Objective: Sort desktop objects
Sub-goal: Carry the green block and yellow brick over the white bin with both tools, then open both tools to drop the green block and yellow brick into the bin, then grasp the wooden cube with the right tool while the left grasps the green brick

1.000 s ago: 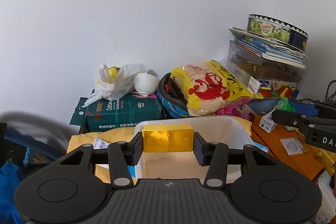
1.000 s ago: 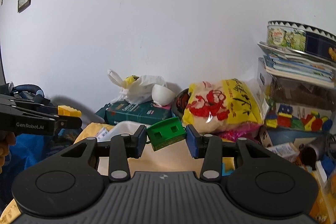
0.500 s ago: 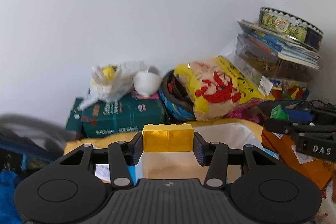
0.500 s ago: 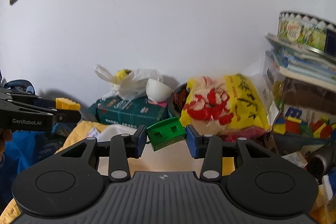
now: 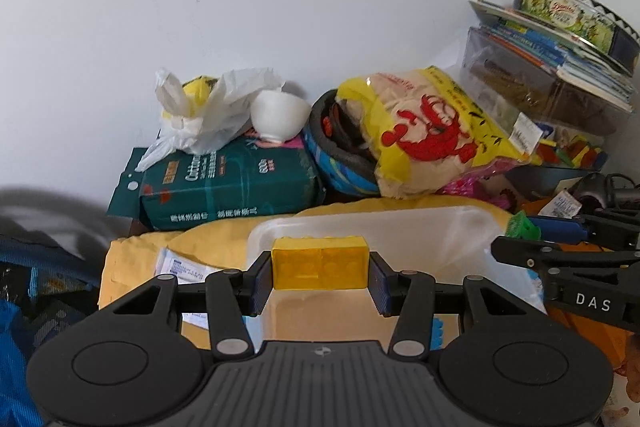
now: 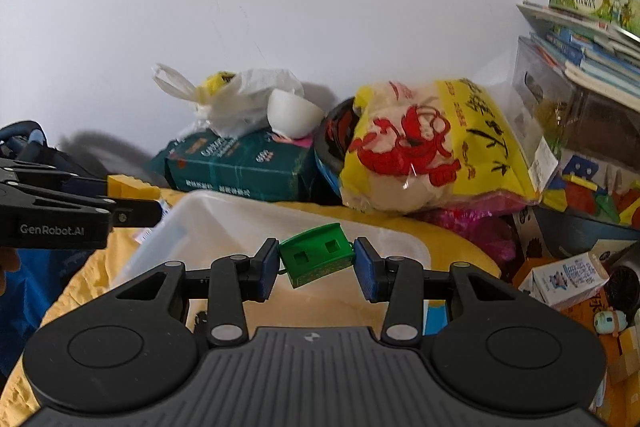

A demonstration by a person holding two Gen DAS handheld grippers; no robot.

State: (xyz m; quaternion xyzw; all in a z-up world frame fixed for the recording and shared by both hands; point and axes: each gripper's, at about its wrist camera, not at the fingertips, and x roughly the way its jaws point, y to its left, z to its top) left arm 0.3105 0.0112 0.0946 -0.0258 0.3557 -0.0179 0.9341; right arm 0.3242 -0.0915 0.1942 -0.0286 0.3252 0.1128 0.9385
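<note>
left wrist view shows the left gripper (image 5: 320, 269) with its jaws clamped on a yellow block (image 5: 319, 268), held level above a clear plastic tub (image 5: 460, 231). the tub sits on a yellow cloth (image 5: 132, 259). right wrist view shows the right gripper (image 6: 316, 261) with its jaws clamped on a green block (image 6: 316, 259), tilted a bit, over the same tub (image 6: 224, 219). behind the tub are a green pack (image 5: 228, 183) with a white bowl (image 5: 280, 115) on top, and a yellow snack bag (image 5: 432, 131) next to it.
</note>
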